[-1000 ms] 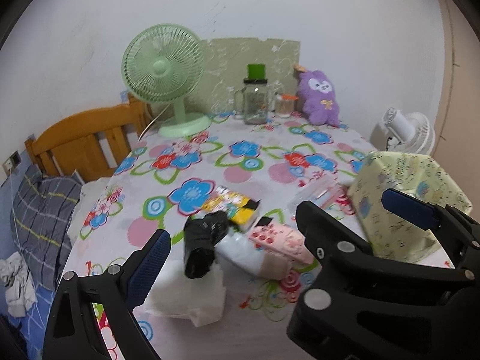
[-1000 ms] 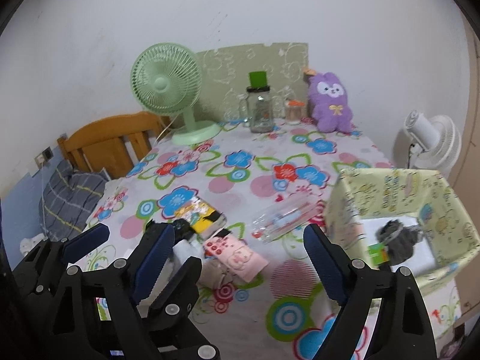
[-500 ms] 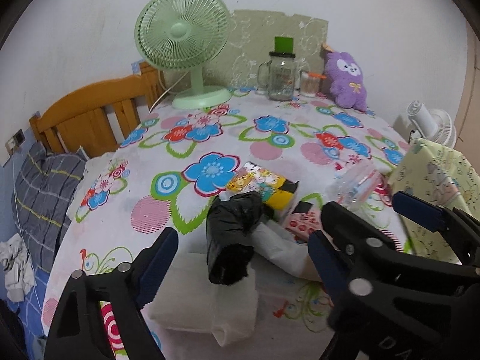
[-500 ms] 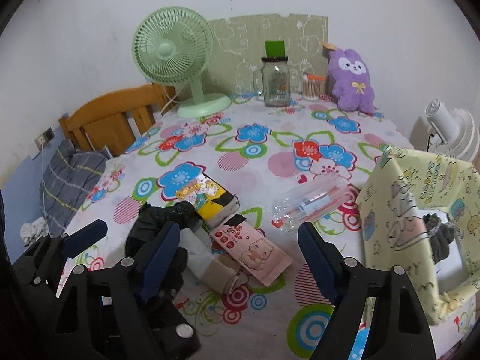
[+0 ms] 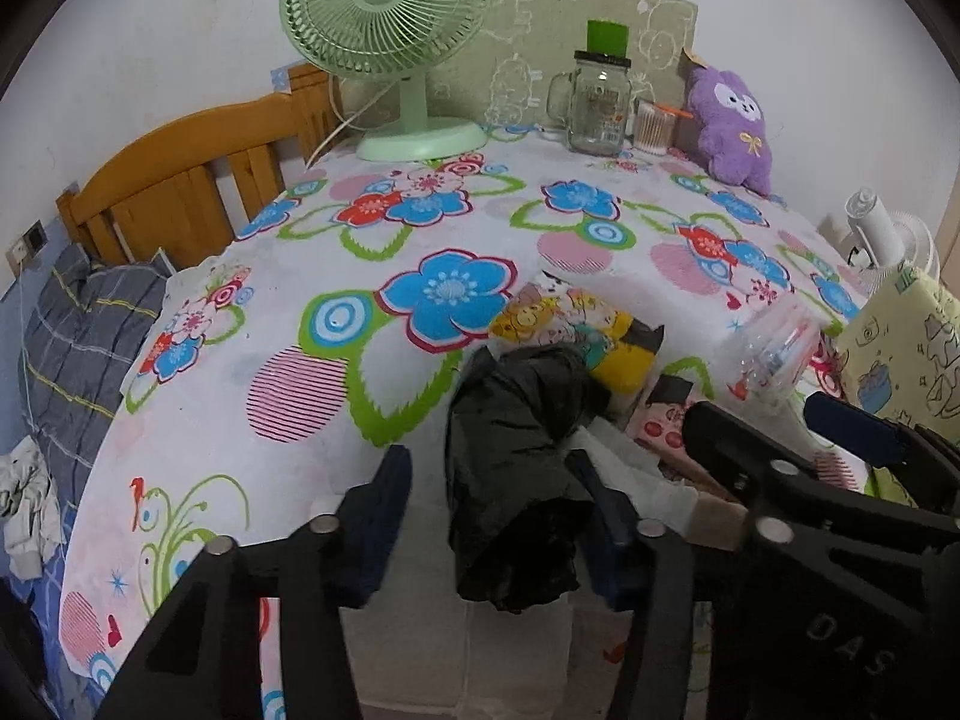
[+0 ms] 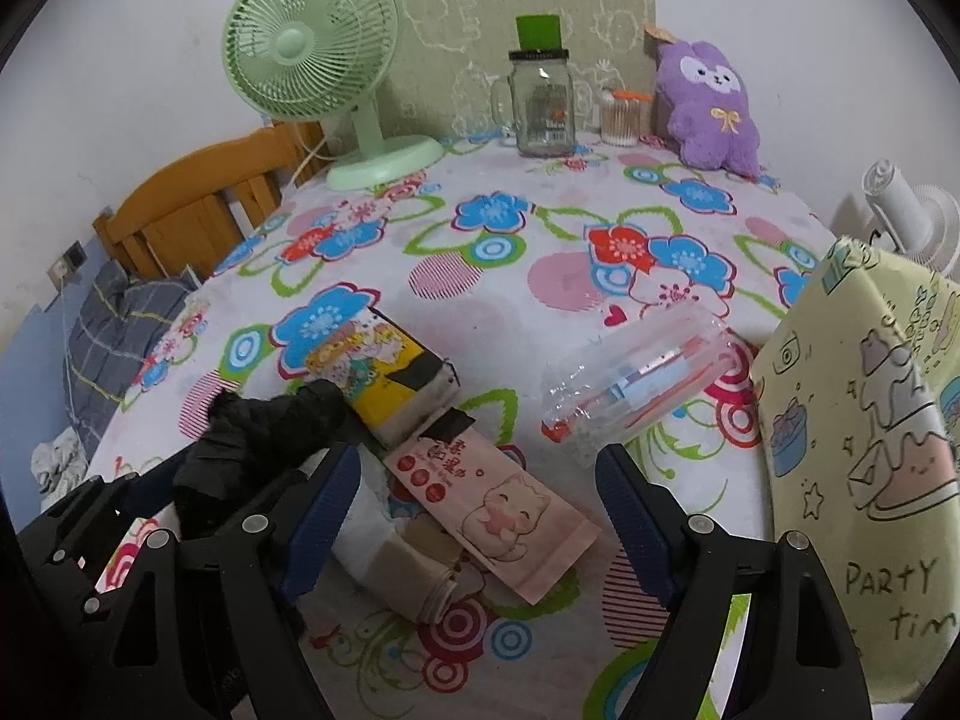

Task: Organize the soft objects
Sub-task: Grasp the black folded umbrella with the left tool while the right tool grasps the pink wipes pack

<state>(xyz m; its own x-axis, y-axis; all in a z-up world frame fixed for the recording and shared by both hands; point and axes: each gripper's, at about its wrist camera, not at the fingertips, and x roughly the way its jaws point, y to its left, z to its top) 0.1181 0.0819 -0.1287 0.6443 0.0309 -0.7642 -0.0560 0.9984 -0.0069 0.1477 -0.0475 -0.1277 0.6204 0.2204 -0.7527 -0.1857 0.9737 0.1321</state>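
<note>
On the flowery counter (image 6: 540,252), the black bag (image 5: 516,456) sits between the open left tool (image 5: 498,480); the open right tool (image 6: 480,492), holding nothing, is over the pink packet (image 6: 498,504).

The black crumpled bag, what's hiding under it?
The black bag lies on a white folded cloth, and its far end overlaps the cartoon pack. Whatever else is underneath stays covered.

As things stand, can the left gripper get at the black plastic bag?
Probably yes: the left gripper is open, its fingers either side of the black plastic bag, which lies uppermost with nothing covering it.
</note>
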